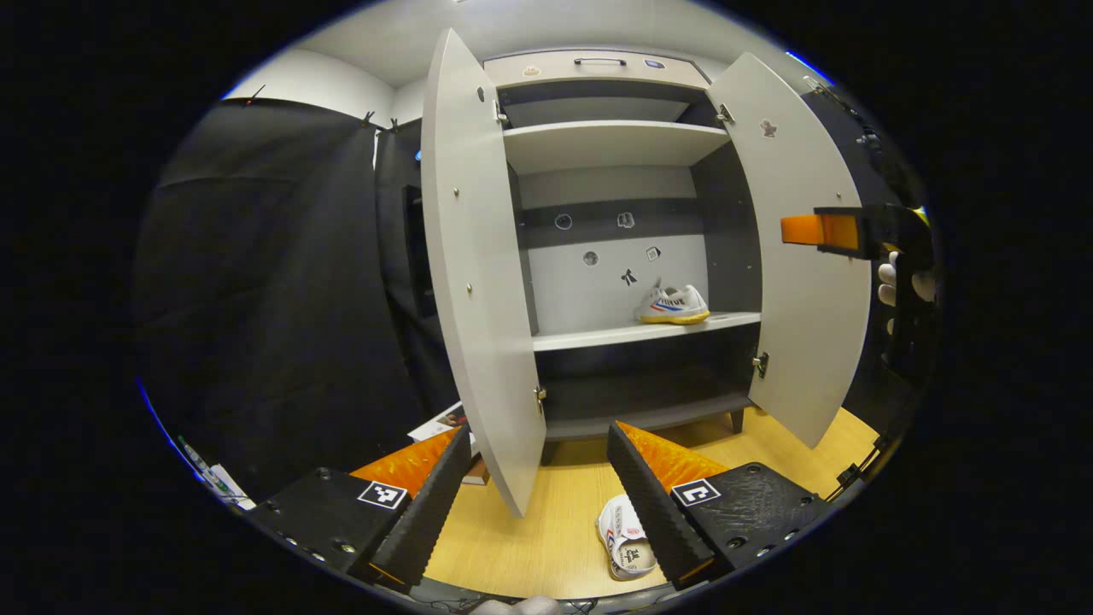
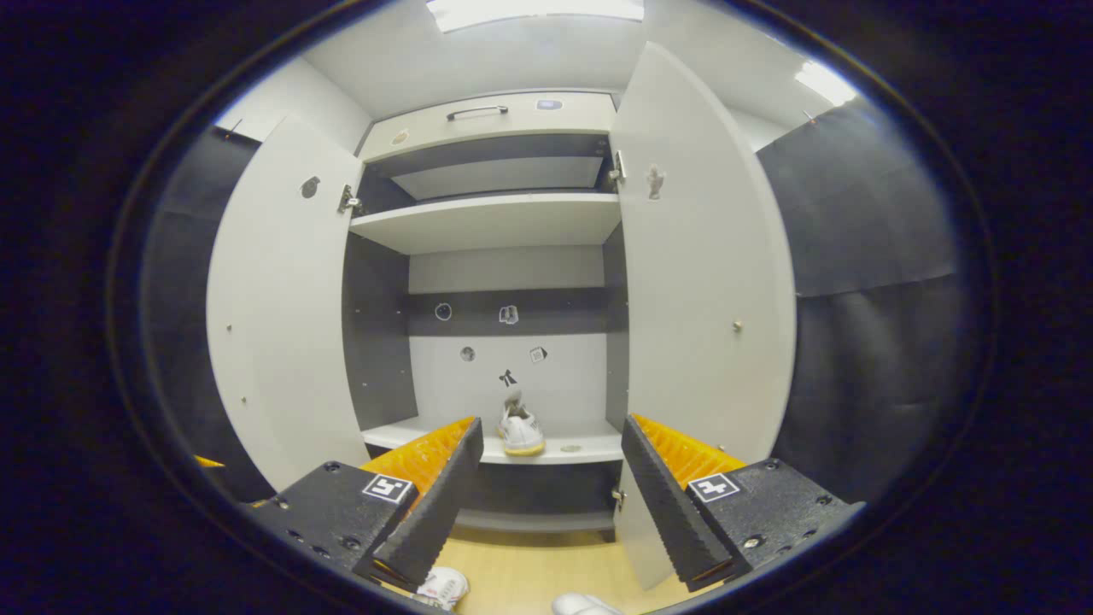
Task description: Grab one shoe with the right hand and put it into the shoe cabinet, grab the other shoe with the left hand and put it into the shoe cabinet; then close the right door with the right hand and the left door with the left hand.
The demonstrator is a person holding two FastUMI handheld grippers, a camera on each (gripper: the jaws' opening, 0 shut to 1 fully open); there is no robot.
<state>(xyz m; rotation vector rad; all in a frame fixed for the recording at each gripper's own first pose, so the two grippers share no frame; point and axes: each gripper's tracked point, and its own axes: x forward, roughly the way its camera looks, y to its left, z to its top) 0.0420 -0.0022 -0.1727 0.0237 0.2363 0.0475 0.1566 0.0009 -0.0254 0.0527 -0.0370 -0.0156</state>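
One shoe (image 1: 674,305) shelved, one shoe (image 1: 626,538) on the floor (image 1: 529,547)
Both doors ajar — left gripper (image 1: 538,500) and right gripper (image 2: 546,491) spread wide, empty.

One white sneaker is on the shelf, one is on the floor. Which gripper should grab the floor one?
Left. The left gripper is open, and the white sneaker on the wooden floor lies beside its fingers. The right gripper faces the grey cabinet's shelf.

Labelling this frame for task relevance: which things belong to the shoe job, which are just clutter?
Job:
shoe on shelf
shoe on floor
left door
right door
shoe cabinet
left gripper, open
right gripper, open

Clutter:
papers on floor
stickers on back panel
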